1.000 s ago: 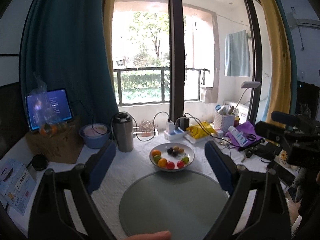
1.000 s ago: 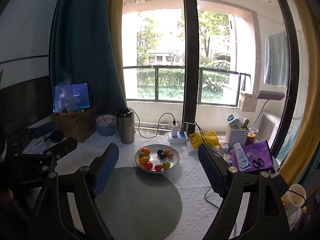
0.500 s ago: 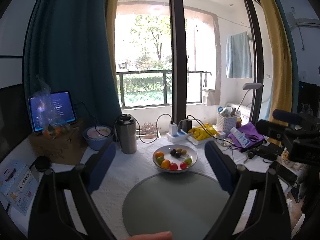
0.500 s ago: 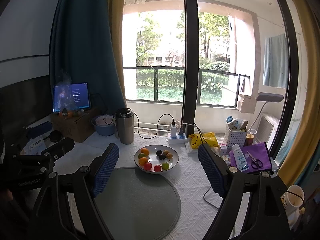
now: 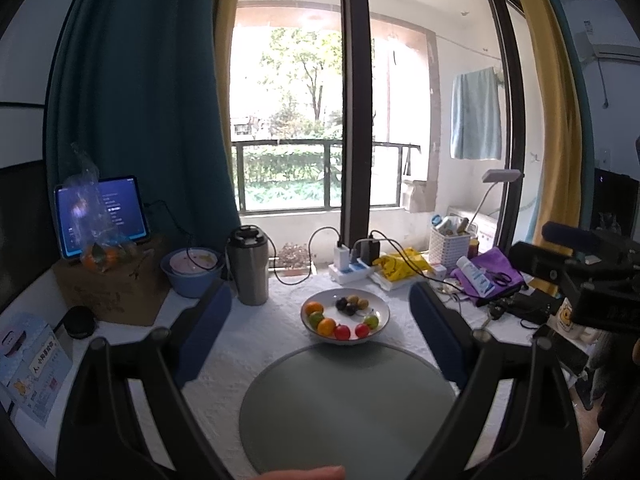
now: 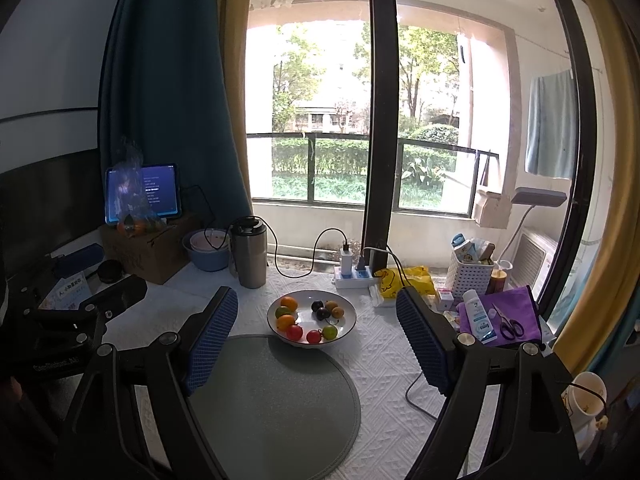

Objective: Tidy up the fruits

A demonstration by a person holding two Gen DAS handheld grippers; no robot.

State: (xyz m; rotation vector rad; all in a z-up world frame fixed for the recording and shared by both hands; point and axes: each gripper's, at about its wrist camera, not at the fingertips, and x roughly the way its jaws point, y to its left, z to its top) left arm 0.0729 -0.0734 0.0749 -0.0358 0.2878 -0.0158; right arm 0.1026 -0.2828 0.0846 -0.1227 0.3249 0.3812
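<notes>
Both tongs wide, nothing held: left gripper (image 5: pixel 320 322) and right gripper (image 6: pixel 318 338) hover above the table (image 6: pixel 384 364), apart from everything
Fruit bowl (image 5: pixel 382 322) sits on the white cloth, near edge touching or just overlapping the round grey mat (image 5: pixel 348 404); can't tell which
Inside: oranges (image 5: pixel 314 307), red fruits (image 5: pixel 343 332), green ones, dark plums (image 6: pixel 318 306); exact kinds and count too small to make out
Bag of oranges (image 5: pixel 100 258) on the cardboard box (image 5: pixel 116 292) blurred by plastic glare
Steel flask (image 5: pixel 250 268) upright, well left of bowl
Mat cut off at bottom of left view; pinkish sliver at the bottom edge, probably a fingertip, unclear
Right gripper body visible at right edge of left view, mostly cut off
Versus a second ago: both cameras sit higher and slightly tilted up, bowl lower-centre in frame; bowl, fruit, mat unmoved; tongs same width
</notes>
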